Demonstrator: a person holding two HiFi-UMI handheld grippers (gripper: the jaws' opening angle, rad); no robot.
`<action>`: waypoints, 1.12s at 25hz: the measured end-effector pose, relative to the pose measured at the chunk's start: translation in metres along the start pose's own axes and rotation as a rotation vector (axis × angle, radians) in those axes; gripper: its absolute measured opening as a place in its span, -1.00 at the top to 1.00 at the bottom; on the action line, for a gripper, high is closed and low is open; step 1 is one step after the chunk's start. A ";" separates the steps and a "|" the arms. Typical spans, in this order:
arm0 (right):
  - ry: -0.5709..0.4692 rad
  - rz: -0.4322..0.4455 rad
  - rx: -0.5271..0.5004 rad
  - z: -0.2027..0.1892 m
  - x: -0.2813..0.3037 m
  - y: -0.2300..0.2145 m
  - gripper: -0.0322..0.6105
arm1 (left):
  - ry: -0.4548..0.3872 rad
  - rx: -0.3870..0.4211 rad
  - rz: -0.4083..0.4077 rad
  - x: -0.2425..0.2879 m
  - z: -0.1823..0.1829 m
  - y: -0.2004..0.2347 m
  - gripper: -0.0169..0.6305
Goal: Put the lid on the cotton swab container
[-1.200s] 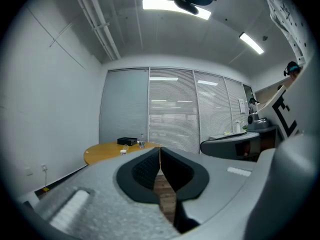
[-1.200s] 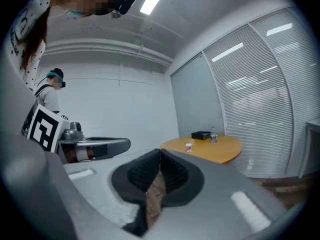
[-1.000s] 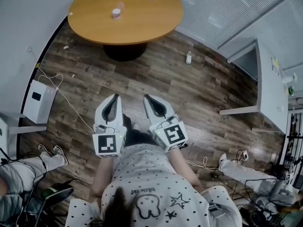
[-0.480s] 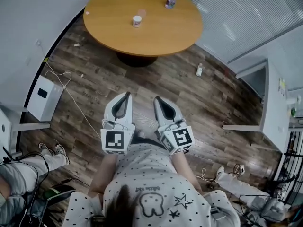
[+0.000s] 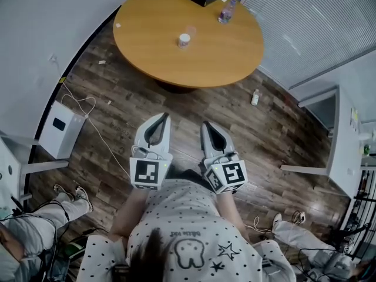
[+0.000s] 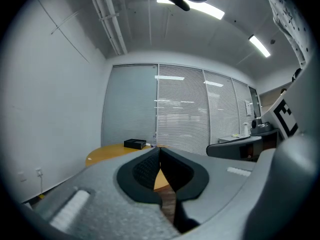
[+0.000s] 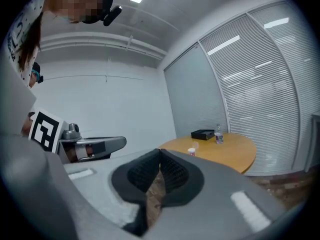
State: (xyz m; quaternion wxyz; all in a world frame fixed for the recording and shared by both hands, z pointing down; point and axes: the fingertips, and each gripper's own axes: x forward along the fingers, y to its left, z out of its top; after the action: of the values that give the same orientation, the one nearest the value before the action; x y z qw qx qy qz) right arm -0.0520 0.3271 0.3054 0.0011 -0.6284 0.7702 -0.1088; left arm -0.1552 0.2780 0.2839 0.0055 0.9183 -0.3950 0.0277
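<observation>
One cotton swab container [image 5: 184, 40] stands on the round table [image 5: 235, 57], well apart from both grippers. The left gripper [image 5: 165, 116] and right gripper [image 5: 205, 124] are held level, side by side, jaws closed and empty. The right gripper view shows the container; the left gripper view shows only the black box [image 6: 135, 144].

The table [image 5: 226, 51] has a smooth light wood top, the floor [image 5: 194, 107] is dark wood boards, the shirt [image 5: 188, 216] is dotted cloth, and the left gripper [image 5: 164, 116] and right gripper [image 5: 206, 124] are matt grey plastic.
</observation>
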 end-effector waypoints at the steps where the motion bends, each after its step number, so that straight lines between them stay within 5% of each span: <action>1: -0.004 -0.007 0.003 0.001 0.003 -0.001 0.89 | 0.001 0.002 -0.003 0.002 -0.001 0.004 0.91; 15: -0.036 -0.079 0.042 0.010 0.027 -0.032 0.89 | 0.037 -0.023 -0.018 0.036 -0.016 0.026 0.91; 28: -0.008 -0.038 0.040 0.021 0.095 -0.101 0.89 | 0.048 -0.062 0.048 0.120 -0.011 0.050 0.91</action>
State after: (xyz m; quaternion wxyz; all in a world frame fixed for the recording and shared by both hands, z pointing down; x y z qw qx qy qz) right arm 0.0288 0.2128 0.3149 0.0150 -0.6433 0.7557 -0.1217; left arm -0.1098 0.1569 0.3011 0.0428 0.9070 -0.4172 0.0378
